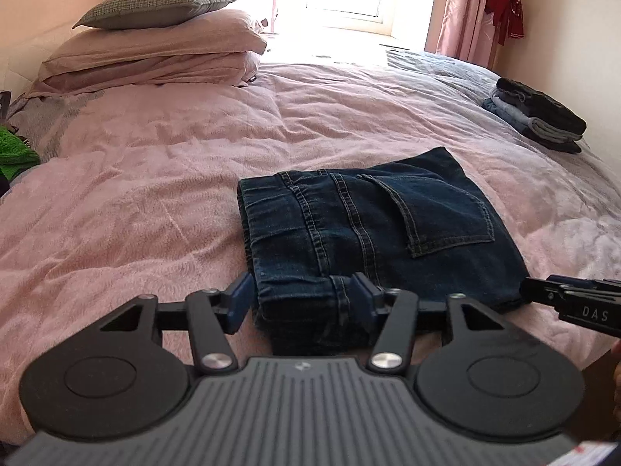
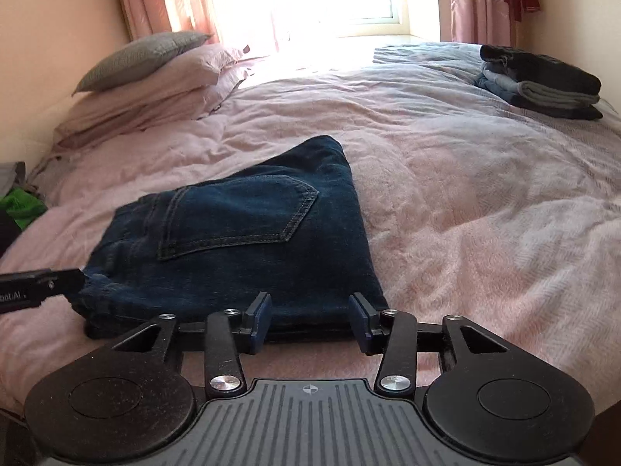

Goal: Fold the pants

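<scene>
Only leftward: jeans (image 1: 372,229) waistband, seams.

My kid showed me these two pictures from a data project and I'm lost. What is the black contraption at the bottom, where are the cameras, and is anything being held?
Each black contraption is a hand-held gripper with two jaws; a person carries one in each hand. A camera on each looks forward along its jaws, so one picture comes from the left gripper and the other from the right gripper. Each also glimpses the other at its edge. On the pink bedspread lies a folded pair of dark jeans. Both jaws stand apart around the jeans' near edge without squeezing, so nothing seems held. Behind lie pillows and a stack of folded clothes.
</scene>
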### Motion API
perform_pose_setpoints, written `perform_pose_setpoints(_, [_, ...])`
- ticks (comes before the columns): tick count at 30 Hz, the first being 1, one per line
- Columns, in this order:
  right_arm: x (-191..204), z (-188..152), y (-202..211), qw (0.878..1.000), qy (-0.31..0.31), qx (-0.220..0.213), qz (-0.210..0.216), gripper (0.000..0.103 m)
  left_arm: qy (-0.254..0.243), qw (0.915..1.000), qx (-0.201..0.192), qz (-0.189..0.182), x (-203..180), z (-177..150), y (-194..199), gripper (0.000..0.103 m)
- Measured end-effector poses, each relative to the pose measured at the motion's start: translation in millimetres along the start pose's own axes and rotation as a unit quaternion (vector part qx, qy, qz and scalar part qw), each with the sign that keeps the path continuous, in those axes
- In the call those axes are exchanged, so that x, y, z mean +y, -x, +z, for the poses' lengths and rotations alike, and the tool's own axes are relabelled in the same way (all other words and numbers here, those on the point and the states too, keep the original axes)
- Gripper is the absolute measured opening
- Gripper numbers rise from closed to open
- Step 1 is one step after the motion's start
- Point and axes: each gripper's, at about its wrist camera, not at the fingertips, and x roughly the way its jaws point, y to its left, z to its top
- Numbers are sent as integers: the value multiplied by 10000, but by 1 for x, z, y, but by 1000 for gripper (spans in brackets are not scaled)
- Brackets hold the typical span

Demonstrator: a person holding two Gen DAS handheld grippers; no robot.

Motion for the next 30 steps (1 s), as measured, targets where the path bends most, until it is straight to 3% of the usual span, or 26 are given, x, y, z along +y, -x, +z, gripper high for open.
perform_pose_setpoints(11, [38,-26,65,9992,234,-190,250,64,-288,9995,7,-143,-18,-33,66,73])
perform_pose_setpoints(30, [36,-55,117,9990,169,-404,10,66,-607,9974,-285,-249,-33,-51,115,81])
